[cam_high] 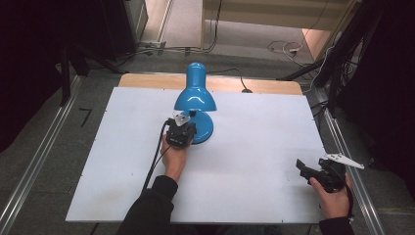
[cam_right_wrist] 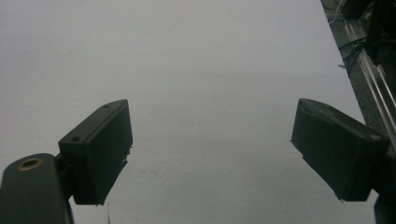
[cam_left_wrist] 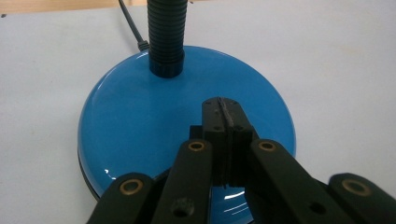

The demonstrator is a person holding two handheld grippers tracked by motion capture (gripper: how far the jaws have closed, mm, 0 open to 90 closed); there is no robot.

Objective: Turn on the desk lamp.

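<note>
A blue desk lamp stands at the back middle of the white table [cam_high: 254, 132], its shade [cam_high: 195, 93] tilted over its round base [cam_high: 204, 128]. My left gripper [cam_high: 182, 133] sits at the near edge of that base. In the left gripper view its jaws [cam_left_wrist: 225, 109] are pressed together over the glossy blue base [cam_left_wrist: 135, 116] with nothing between them. I cannot tell whether the tips touch the base. The ribbed black neck [cam_left_wrist: 166, 32] rises from the base's far side. My right gripper [cam_high: 302, 167] rests near the table's right front, and its jaws [cam_right_wrist: 210, 144] stand wide apart over bare table.
The lamp's black cord [cam_left_wrist: 130, 25] runs off behind the base toward the wooden back edge [cam_high: 147, 81]. Metal rails [cam_high: 44, 152] flank the table on both sides. Cables lie on the floor beyond the table [cam_high: 284, 48].
</note>
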